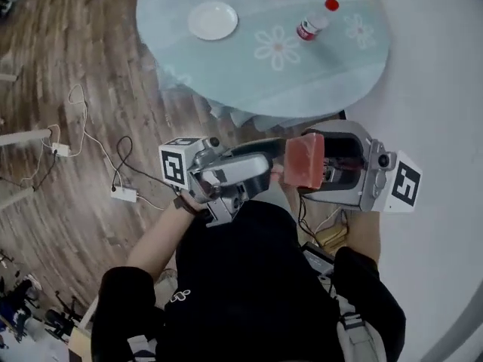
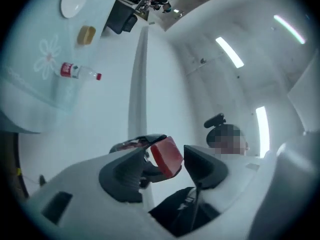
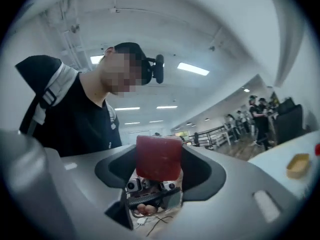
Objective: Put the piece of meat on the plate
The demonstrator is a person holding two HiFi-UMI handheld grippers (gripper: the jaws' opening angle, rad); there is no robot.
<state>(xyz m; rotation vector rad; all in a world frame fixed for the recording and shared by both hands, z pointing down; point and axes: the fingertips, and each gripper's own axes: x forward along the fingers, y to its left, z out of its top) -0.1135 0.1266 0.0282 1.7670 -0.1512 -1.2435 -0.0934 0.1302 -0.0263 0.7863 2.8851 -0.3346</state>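
Over on the far left sits the small white round plate (image 1: 213, 20), on the round desk under a pale blue flowered cloth (image 1: 339, 74). Nothing on it yet!

Coming across, the left gripper (image 1: 260, 173) has its fingers spread wide with nothing in them. They point toward 3 o'clock at the prize and sit just beside it.

And there it is: the red block of meat (image 1: 304, 159), up in the air, close to the person's chest. It's a squared slab, matte and deep pink-red, standing tall with its long axis running 12 to 6.

The right gripper (image 3: 159, 164) has it, fingers clamped on both flat sides. From the meat, the plate lies at roughly 11 o'clock, well apart, so I'd say the right hand carries it. A clear plastic bottle with a red cap (image 1: 315, 21) lies at 12 o'clock.
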